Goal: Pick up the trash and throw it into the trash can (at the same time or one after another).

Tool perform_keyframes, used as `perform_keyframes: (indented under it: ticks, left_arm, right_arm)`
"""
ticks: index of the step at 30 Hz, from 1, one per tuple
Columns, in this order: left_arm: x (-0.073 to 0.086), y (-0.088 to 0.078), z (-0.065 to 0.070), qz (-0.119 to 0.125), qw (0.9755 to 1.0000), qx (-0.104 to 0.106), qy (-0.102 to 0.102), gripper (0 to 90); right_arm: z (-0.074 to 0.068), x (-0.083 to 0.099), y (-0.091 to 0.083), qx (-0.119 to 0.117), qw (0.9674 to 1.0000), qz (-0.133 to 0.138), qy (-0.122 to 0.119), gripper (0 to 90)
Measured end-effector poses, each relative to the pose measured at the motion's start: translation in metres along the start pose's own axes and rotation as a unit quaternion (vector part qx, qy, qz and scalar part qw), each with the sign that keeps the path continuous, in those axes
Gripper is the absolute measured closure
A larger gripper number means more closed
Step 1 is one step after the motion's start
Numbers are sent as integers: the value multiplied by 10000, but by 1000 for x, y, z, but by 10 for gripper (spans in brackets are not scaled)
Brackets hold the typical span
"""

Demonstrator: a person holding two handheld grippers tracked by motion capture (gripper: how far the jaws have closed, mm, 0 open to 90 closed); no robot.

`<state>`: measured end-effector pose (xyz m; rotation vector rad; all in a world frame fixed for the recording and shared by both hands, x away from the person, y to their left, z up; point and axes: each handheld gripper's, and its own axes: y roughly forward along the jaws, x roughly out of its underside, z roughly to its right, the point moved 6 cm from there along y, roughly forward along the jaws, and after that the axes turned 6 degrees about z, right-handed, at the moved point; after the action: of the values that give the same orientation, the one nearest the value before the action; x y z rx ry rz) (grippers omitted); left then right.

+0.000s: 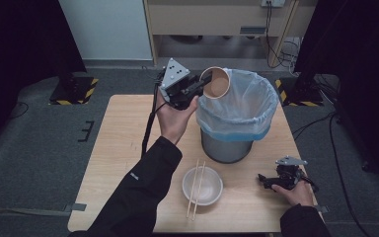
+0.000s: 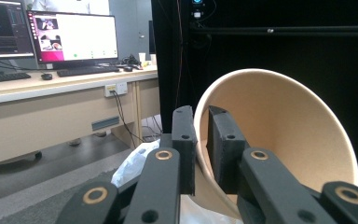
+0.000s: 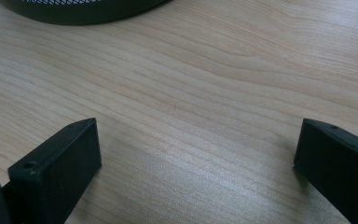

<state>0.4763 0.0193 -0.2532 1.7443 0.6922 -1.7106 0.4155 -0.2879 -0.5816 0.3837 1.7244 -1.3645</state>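
Note:
A tan paper cup (image 1: 216, 82) lies on its side in the air over the near-left rim of the waste bin (image 1: 237, 106), its mouth facing the camera. My left gripper (image 1: 196, 87) is shut on the cup's wall, one jaw inside and one outside. The left gripper view has the cup (image 2: 284, 126) with its rim pinched between the black jaws of the left gripper (image 2: 203, 140). My right gripper (image 1: 264, 180) rests low on the table at the front right, its jaws wide apart. In the right gripper view, bare wood lies between the jaws of that gripper (image 3: 196, 154).
The bin is metal mesh lined with a clear and blue bag (image 1: 256, 96). A white bowl (image 1: 211, 188) with a pair of chopsticks (image 1: 196, 187) across it sits near the front edge of the wooden table (image 1: 123, 148). A desk with monitors (image 2: 74, 35) stands beyond the table.

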Motion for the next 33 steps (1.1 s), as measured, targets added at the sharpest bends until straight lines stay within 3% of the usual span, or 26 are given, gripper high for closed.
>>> perform_keyframes:
  ticks: [13,18,23,33]
  left_arm:
    - [24,38,1,-350,9994,16,-73,807]
    - [35,45,-3,-449,9986,126,-264,717]
    - [35,35,-8,-388,9986,132,-330,666]
    - [29,-8,-19,-363,9990,156,-201,598]
  right_arm:
    - [0,0,0,3,10000,1,-2,7]
    - [0,0,0,3,10000,0,0,7]
    - [0,0,0,-2,10000,-10,11,8]
    - [0,0,0,-13,10000,-1,-11,8]
